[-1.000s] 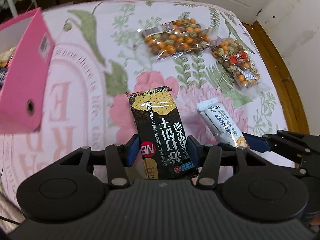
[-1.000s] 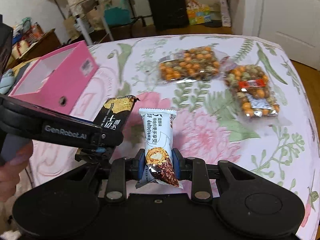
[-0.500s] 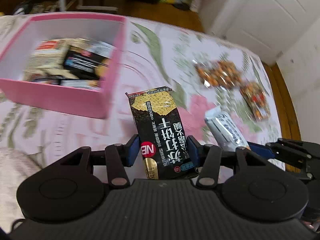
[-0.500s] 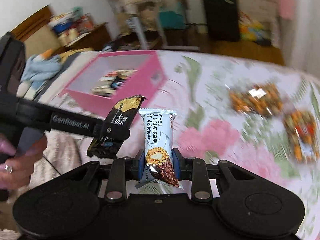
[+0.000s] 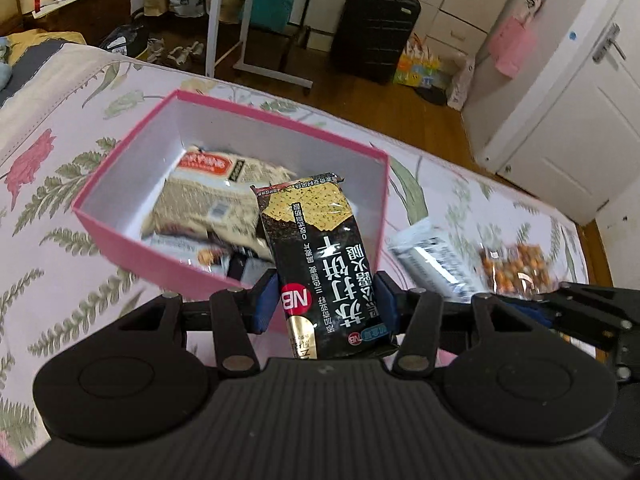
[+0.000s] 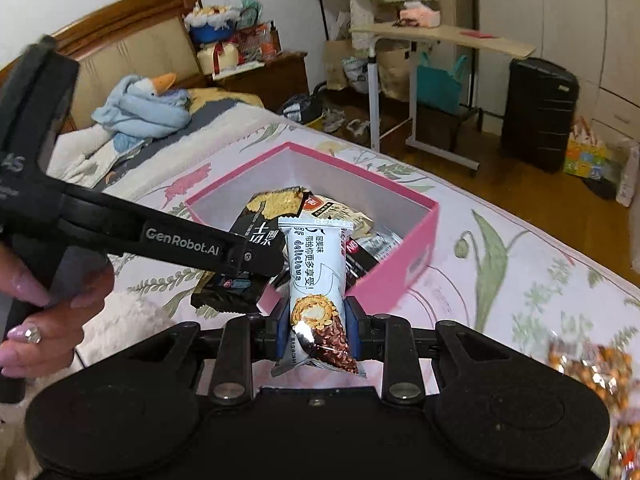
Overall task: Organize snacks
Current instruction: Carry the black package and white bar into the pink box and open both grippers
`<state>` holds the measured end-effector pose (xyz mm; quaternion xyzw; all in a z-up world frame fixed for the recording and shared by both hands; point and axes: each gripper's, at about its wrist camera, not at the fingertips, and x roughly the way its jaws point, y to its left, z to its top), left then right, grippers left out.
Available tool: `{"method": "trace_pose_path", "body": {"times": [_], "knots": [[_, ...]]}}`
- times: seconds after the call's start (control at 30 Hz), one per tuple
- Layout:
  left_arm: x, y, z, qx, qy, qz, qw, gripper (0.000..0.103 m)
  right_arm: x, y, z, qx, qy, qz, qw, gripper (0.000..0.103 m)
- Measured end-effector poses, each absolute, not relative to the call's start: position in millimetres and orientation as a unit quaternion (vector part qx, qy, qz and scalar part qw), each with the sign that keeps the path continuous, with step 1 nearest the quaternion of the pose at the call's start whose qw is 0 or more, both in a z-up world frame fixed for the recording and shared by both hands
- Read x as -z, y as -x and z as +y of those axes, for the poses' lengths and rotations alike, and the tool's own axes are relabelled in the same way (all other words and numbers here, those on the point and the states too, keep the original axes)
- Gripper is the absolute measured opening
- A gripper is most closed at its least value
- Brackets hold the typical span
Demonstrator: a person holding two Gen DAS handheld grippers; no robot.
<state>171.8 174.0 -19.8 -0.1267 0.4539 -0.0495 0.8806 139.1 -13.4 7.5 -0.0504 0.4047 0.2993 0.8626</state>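
Note:
My left gripper (image 5: 326,304) is shut on a black cracker packet (image 5: 316,256) and holds it over the near edge of the pink box (image 5: 120,236). My right gripper (image 6: 316,326) is shut on a white wafer bar (image 6: 316,272) just in front of the pink box (image 6: 404,272). The box holds several snack packets (image 5: 208,200). The left gripper with the black packet (image 6: 260,236) shows at the left of the right wrist view, and the white bar (image 5: 432,260) shows at the right of the left wrist view.
The box sits on a flowered bedspread (image 5: 52,184). A bag of mixed nuts (image 5: 516,268) lies on the bed to the right, also in the right wrist view (image 6: 592,364). A suitcase (image 5: 372,24), a rolling table (image 6: 436,40) and a door (image 5: 576,120) stand beyond the bed.
Both grippers have swung left from the nut bags to the pink box, each still holding its snack. The box now lies straight ahead with its inside in view.

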Motion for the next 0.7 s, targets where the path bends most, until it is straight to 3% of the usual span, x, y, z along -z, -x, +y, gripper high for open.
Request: {"method": "trace_pose_path", "body": {"times": [0.53,0.6,0.7], "knots": [[87.3,-249.8,205.0,-0.025,0.114,0.478,0.871,0.051,48.6,-216.4,66.7,-0.290,0.129,0.436,0.842,0.033],[92.2,-250.6,204.8,-0.023,0.100,0.479,0.872,0.057,54.2,-217.5,69.8,-0.290,0.129,0.439,0.841,0.035],[91.4,-245.1,207.1,0.002,0.090,0.487,0.869,0.058,56.5,-216.5,69.3,-0.287,0.124,0.448,0.837,0.050]]}}
